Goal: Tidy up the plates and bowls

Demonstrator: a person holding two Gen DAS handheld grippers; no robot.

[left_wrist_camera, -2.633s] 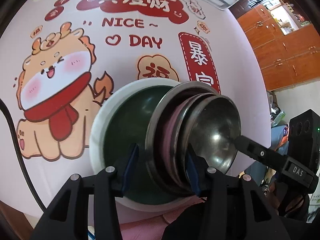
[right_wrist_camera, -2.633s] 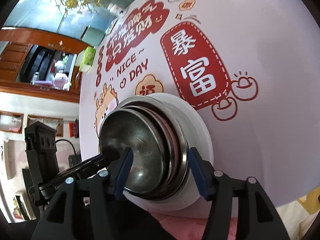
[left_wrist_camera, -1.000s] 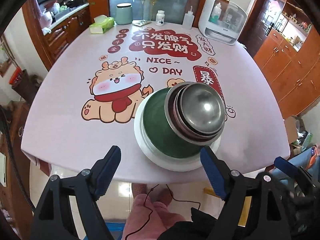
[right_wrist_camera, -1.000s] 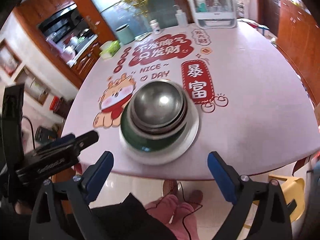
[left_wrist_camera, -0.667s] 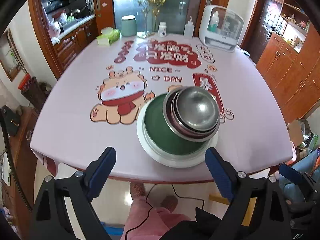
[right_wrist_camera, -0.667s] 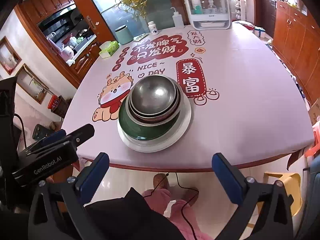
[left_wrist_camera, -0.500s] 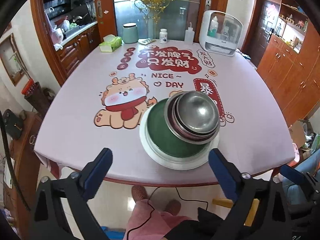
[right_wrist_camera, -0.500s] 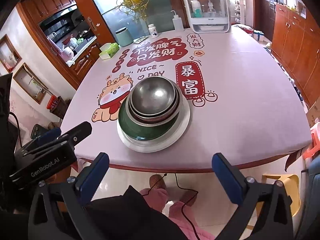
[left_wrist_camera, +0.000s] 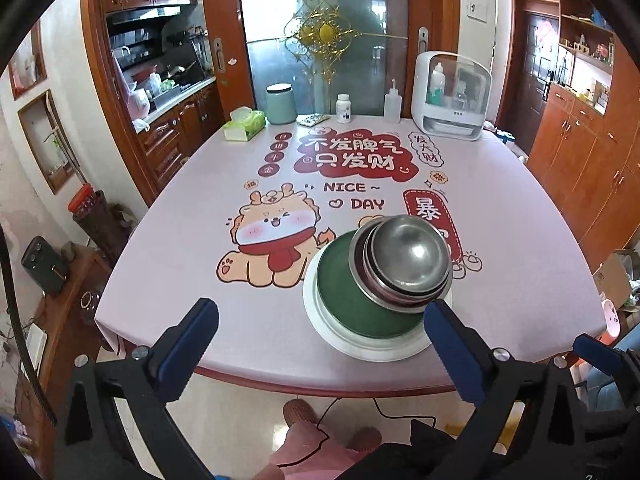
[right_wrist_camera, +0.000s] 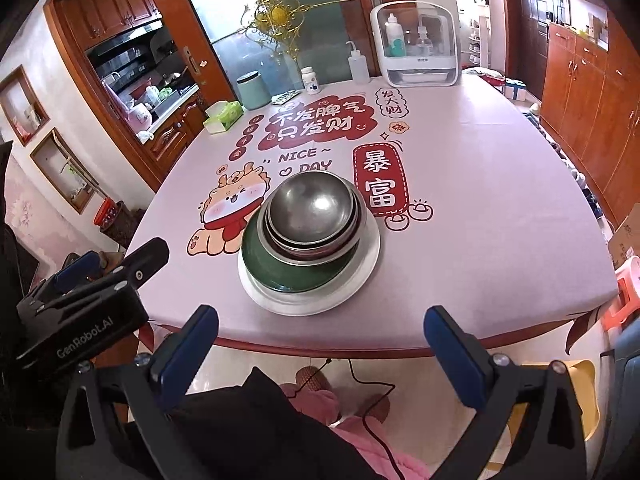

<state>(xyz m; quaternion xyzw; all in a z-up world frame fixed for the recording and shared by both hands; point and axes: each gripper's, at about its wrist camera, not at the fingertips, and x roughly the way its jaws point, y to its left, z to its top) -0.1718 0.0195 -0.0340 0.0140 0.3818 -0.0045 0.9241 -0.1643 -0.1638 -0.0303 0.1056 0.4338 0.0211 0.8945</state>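
The dishes stand as one stack near the front edge of the bench [left_wrist_camera: 168, 264], which is covered with a pink cloth printed with a cartoon dragon [left_wrist_camera: 276, 240] and red signs. At the bottom lies a white plate [right_wrist_camera: 360, 280], on it a green plate [right_wrist_camera: 260, 264], and on that several steel bowls [right_wrist_camera: 316, 208] nested one inside the other; a pink rim shows between two of them. In the left wrist view the nested bowls sit toward the right side of the green plate and lean a little over its edge. The left gripper [left_wrist_camera: 320, 344] is held off the bench in front of the stack; its jaws have just been opening and now stand wide apart, with nothing between the blue pads and no contact with the dishes. The right gripper [right_wrist_camera: 320, 344] is also in front of the bench, its jaws wide apart and empty, with the stack well beyond them. In the right wrist view the left gripper shows at the left edge, beside the corner of the bench. At the far side of the bench stand a white cabinet with bottles [left_wrist_camera: 452, 96], a squeeze bottle [left_wrist_camera: 392, 104], a small pill bottle [left_wrist_camera: 343, 108], a green jar [left_wrist_camera: 281, 104] and a tissue box [left_wrist_camera: 244, 126], all well apart from the stack. Under the bench edge a pink slipper [left_wrist_camera: 300, 412] and a black cable [left_wrist_camera: 360, 408] are seen on the floor.
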